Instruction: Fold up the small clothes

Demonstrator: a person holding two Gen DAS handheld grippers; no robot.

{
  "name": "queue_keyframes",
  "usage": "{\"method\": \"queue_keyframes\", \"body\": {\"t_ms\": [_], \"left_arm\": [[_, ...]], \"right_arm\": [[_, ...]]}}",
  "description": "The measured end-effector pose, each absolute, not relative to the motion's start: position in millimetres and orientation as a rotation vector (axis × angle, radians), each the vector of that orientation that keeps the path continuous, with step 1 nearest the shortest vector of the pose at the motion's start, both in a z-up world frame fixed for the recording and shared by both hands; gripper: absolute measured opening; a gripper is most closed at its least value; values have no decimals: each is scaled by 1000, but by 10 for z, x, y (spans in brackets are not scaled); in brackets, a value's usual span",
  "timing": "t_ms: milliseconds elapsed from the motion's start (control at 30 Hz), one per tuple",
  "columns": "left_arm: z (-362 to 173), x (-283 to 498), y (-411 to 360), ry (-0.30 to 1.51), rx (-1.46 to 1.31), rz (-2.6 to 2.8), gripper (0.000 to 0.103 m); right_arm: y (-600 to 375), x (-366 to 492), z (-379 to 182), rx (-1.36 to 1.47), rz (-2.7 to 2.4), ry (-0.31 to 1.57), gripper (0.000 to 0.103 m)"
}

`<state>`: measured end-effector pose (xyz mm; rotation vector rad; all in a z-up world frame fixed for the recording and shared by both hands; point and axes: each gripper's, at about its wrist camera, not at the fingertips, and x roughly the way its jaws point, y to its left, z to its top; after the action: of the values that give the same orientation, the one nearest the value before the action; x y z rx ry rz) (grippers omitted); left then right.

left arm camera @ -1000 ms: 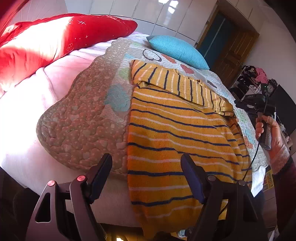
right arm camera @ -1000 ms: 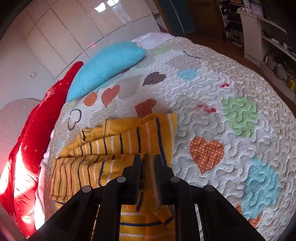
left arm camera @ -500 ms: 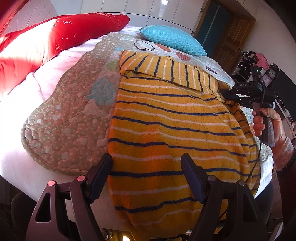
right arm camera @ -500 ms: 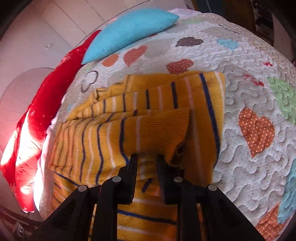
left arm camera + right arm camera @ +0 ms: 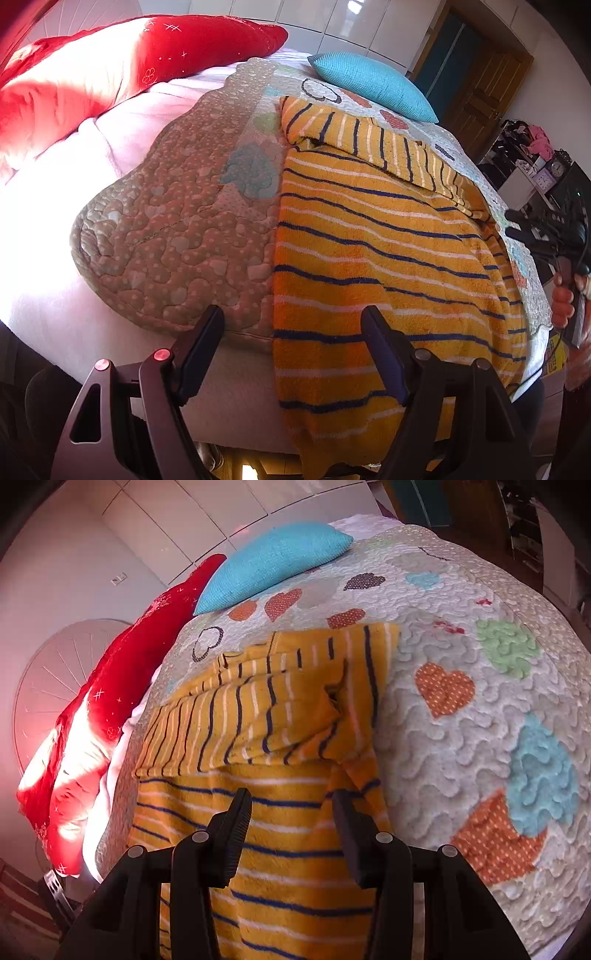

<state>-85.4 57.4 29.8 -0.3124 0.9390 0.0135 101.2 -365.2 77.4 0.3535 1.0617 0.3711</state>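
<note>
- Yellow striped sweater (image 5: 384, 258) lies flat on heart-patterned quilt (image 5: 480, 709), filling centre and lower right of the left wrist frame; hem end hangs over the bed edge at bottom.
- One sleeve (image 5: 258, 716) lies folded across the body, centre of the right wrist frame.
- Left gripper (image 5: 293, 350), bottom centre: jaws spread wide, nothing between them, above the sweater's near edge.
- Right gripper (image 5: 291, 830), bottom centre: jaws parted, empty, over the sweater body just below the folded sleeve.
- Turquoise pillow (image 5: 273, 561) upper centre, on the quilt beyond the sweater.
- Red pillow (image 5: 110, 77) upper left, beside the quilt.
</note>
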Motion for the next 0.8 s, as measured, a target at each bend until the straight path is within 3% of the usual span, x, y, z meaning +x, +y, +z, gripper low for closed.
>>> {"method": "queue_keyframes", "body": {"t_ms": [300, 500, 800], "left_arm": [[259, -827, 291, 933, -167, 41, 75], [330, -848, 290, 930, -139, 45, 61], [550, -569, 386, 864, -167, 86, 61]], "right_arm": [[-3962, 503, 543, 223, 273, 1067, 51], [-4076, 203, 428, 217, 250, 1022, 51], [-4183, 58, 492, 254, 221, 932, 56]]}}
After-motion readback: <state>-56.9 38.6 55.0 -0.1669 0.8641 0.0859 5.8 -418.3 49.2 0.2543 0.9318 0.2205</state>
